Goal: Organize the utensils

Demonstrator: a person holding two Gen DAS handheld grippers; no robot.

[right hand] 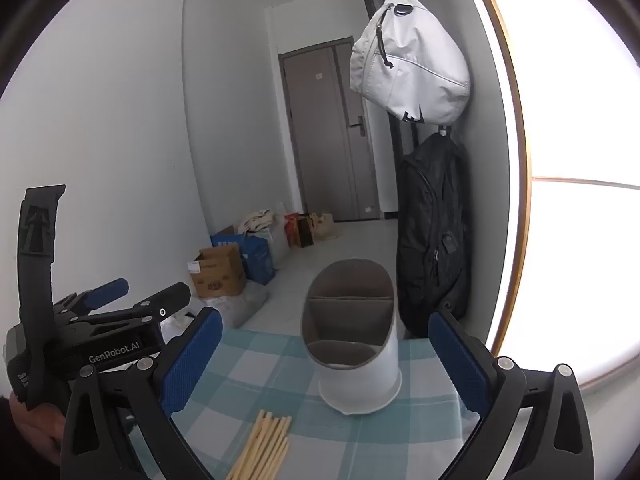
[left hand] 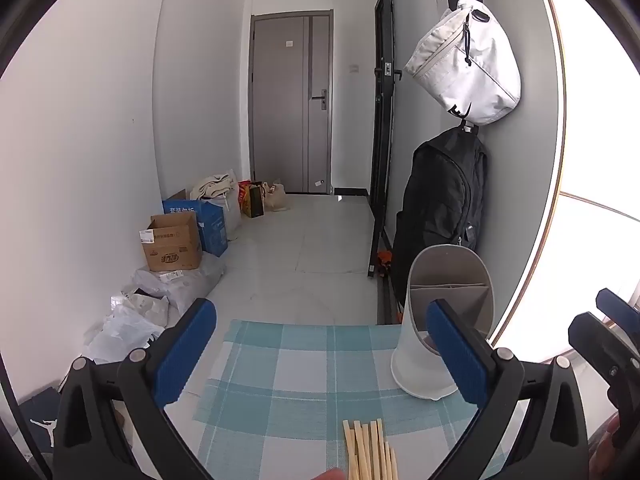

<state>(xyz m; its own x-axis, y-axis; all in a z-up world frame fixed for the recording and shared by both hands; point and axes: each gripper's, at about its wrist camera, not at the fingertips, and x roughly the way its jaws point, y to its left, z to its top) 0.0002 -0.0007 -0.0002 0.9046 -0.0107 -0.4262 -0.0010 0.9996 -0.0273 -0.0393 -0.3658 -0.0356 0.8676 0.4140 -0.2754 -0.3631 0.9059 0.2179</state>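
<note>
A bundle of pale wooden chopsticks (left hand: pixel 370 450) lies on a blue-and-white checked cloth (left hand: pixel 288 376); it also shows in the right wrist view (right hand: pixel 264 446). A white utensil holder (left hand: pixel 444 320) with grey divided compartments stands upright at the cloth's far right, also in the right wrist view (right hand: pixel 354 336). My left gripper (left hand: pixel 320 356) is open and empty above the cloth, the chopsticks just ahead of it. My right gripper (right hand: pixel 326 360) is open and empty, facing the holder. The left gripper (right hand: pixel 120 300) appears at the right wrist view's left.
Cardboard boxes (left hand: pixel 172 242) and bags (left hand: pixel 136 312) line the floor along the left wall. A black backpack (left hand: pixel 440 204) and a white bag (left hand: pixel 468 60) hang on the right wall behind the holder. A bright window (right hand: pixel 580 160) is at the right. A grey door (left hand: pixel 292 100) is far ahead.
</note>
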